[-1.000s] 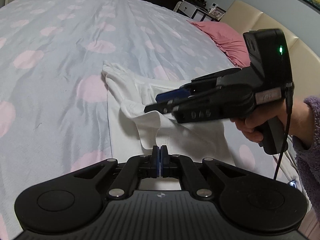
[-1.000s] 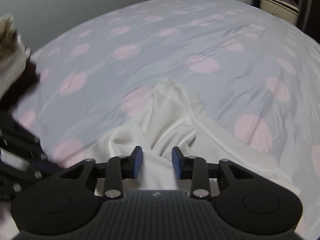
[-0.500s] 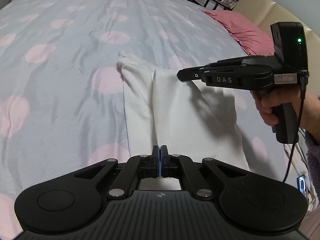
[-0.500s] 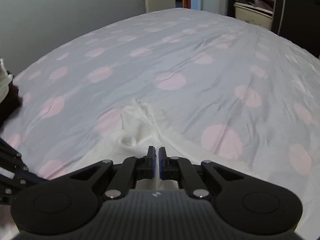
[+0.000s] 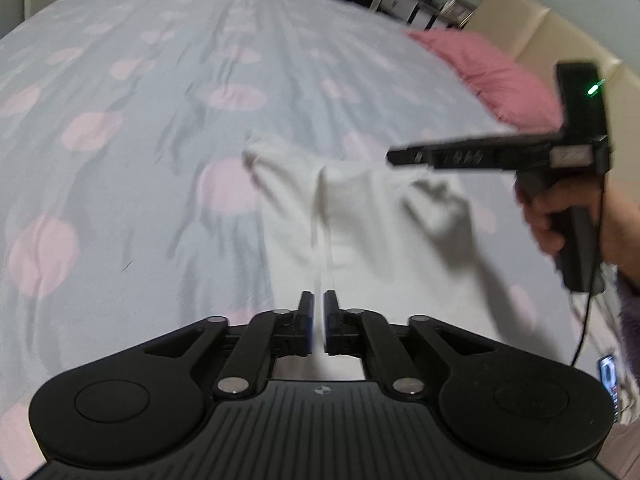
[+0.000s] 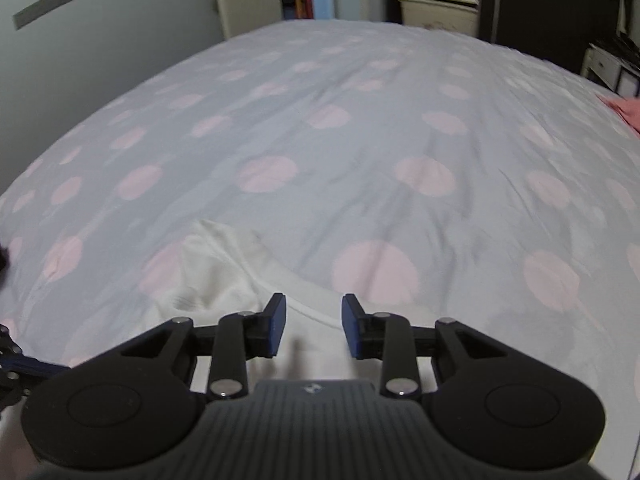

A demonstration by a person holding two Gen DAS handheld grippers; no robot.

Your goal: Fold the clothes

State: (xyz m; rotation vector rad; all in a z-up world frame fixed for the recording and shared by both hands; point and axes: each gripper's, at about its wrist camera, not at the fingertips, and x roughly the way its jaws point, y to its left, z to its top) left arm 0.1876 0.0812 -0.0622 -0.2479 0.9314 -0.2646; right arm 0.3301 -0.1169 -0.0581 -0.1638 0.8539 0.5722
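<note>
The left gripper (image 5: 317, 322), clamped tight half a second ago, now shows a narrow gap between its pads, with a thin edge of the white garment (image 5: 360, 216) running up through that gap; the grip looks to be just letting go. From it the garment stretches away toward twelve and one o'clock across the spotted bedspread (image 5: 120, 128), lying long and fairly flat. At two o'clock the right gripper (image 6: 314, 326) hovers above the cloth, and its own camera shows its jaws, shut a moment ago, now spread wide and holding nothing, the garment's far edge directly below. Both releases suggest this fold is laid down and a new grasp comes next.
</note>
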